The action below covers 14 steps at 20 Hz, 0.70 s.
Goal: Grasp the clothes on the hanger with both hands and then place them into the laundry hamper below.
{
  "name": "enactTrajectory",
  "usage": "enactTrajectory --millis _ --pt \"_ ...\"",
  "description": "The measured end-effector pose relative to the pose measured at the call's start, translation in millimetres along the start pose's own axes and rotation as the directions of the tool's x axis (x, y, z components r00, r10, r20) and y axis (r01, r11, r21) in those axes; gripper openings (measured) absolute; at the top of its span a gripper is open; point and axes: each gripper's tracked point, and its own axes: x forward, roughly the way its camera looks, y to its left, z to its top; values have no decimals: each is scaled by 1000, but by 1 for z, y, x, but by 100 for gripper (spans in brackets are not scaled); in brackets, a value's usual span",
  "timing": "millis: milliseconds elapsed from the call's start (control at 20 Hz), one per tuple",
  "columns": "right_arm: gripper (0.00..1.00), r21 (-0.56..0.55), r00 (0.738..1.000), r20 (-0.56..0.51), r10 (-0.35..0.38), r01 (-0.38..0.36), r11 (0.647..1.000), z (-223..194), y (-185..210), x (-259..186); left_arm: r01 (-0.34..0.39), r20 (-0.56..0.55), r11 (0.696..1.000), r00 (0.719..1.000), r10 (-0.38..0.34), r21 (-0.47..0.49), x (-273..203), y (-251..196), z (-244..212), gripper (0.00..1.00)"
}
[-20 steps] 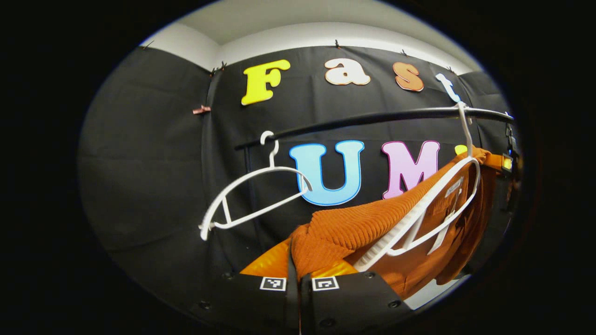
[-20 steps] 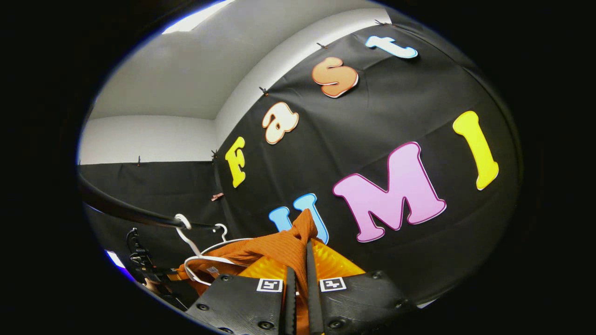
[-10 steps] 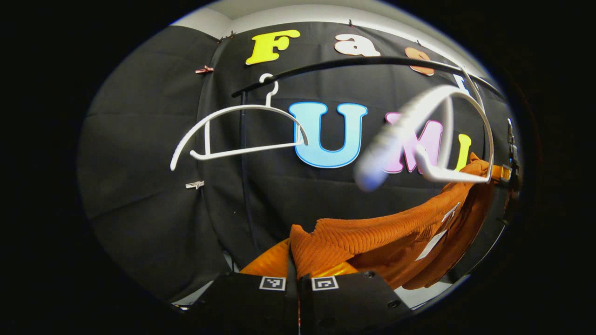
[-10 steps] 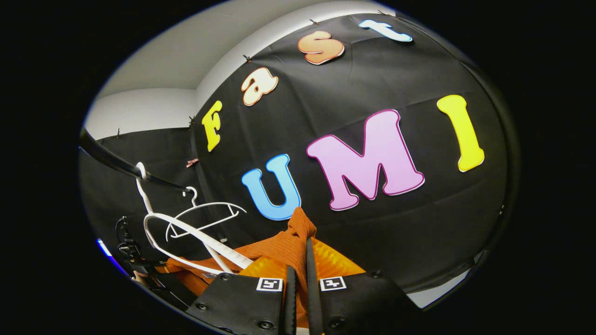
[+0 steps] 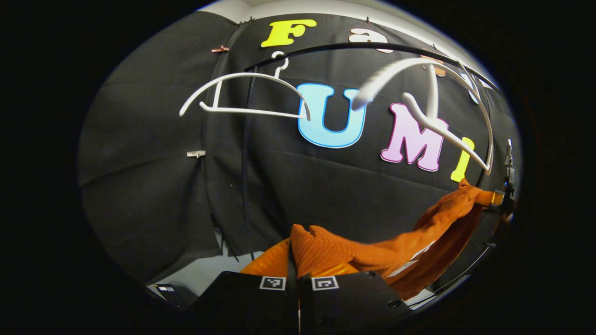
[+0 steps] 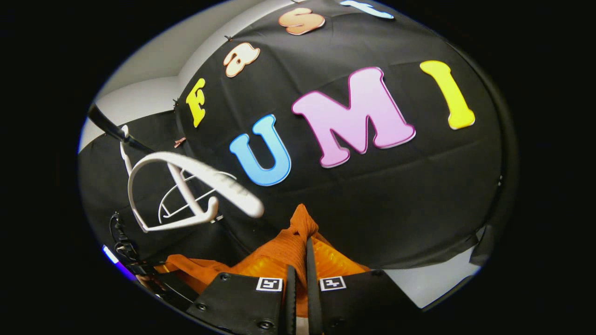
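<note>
An orange ribbed knit garment (image 5: 368,249) hangs slack between the two grippers. In the left gripper view my left gripper (image 5: 298,260) is shut on one end of it, and the cloth runs right to the other gripper (image 5: 505,197) at the far edge. In the right gripper view my right gripper (image 6: 298,260) is shut on the other end of the garment (image 6: 288,244). The white hanger (image 5: 433,107) that held it swings bare from the black rail (image 5: 372,46), above the cloth. The same hanger (image 6: 186,195) shows left of the right gripper.
A second bare white hanger (image 5: 242,95) hangs further left on the rail, by a vertical black post (image 5: 245,167). Pale floor (image 5: 205,272) shows below the wall cloth. The other gripper's body (image 6: 135,265) sits at the lower left in the right gripper view.
The garment has come off the hanger and dropped with both grippers. The freed hanger has swung upward, and the rail and wall have risen in both views.
</note>
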Motion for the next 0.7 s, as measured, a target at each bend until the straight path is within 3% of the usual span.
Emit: enactTrajectory --millis 250,500,700 --pt "15 74 990 -96 102 -96 993 -48 50 -2 98 -53 994 994 -100 -41 -14 -57 -27 6" --pt "15 122 967 -166 192 -173 977 -80 92 -12 206 -24 976 978 -208 -70 -26 -107 -11 6" --pt "15 119 960 -211 185 -163 979 -102 96 -14 239 -18 970 971 -240 -43 -26 -130 -6 6"
